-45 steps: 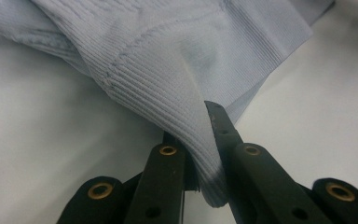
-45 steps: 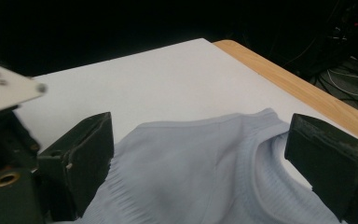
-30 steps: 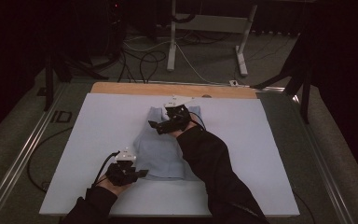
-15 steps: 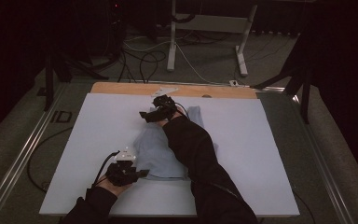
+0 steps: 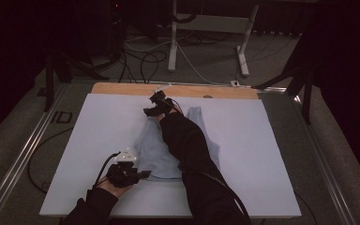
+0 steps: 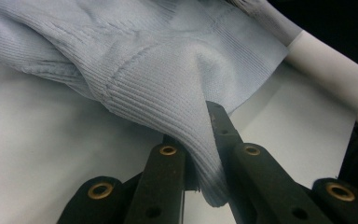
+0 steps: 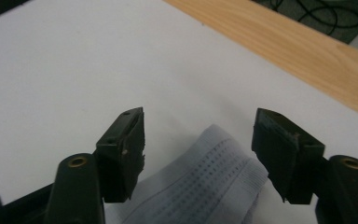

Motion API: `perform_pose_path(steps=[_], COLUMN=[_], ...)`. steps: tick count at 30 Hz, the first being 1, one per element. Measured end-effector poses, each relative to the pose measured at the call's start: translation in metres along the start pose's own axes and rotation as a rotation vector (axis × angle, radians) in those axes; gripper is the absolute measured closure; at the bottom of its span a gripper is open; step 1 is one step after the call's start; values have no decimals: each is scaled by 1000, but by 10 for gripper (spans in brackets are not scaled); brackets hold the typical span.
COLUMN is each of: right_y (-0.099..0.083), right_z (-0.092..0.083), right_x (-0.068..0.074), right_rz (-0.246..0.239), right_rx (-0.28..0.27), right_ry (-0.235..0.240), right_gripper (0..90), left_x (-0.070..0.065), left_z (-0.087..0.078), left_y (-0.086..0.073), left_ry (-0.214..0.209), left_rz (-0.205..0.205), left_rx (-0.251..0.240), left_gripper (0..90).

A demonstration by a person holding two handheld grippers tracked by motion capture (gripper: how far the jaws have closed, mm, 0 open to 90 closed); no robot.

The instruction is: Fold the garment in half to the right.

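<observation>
**Blue knit held at one end, straddled at the other**

Pale blue garment (image 5: 168, 147) lies on the white worktop (image 5: 262, 140). The left claw (image 6: 205, 154) is clamped on its ribbed edge; the right claw (image 7: 198, 140), closing but still apart, straddles a corner.

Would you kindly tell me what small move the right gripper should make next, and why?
Probably lower slightly and finish closing. The right gripper has just been closing, its fingers straddling but not pressing the garment's ribbed corner, while the left gripper pins the near edge.
</observation>
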State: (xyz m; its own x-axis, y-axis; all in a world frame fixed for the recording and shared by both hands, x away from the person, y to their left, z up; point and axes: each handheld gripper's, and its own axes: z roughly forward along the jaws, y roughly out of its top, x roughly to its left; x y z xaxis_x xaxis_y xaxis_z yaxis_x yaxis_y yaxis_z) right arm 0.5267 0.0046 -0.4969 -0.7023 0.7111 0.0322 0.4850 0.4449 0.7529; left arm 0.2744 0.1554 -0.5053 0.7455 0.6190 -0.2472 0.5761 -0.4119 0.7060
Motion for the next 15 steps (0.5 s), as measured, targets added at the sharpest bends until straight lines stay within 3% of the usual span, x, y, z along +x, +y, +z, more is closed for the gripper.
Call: perform_pose_path(steps=[9, 15], right_y=[-6, -10], right_z=[24, 30], right_x=[4, 10], right_rz=[-20, -71], right_rx=[109, 141], right_ry=[-43, -86], right_gripper=[375, 408], left_x=[0, -1], left_z=[1, 1], left_y=[0, 0], left_ry=[-5, -5], left_rz=[-2, -3], left_rx=[4, 2], left_gripper=[870, 870])
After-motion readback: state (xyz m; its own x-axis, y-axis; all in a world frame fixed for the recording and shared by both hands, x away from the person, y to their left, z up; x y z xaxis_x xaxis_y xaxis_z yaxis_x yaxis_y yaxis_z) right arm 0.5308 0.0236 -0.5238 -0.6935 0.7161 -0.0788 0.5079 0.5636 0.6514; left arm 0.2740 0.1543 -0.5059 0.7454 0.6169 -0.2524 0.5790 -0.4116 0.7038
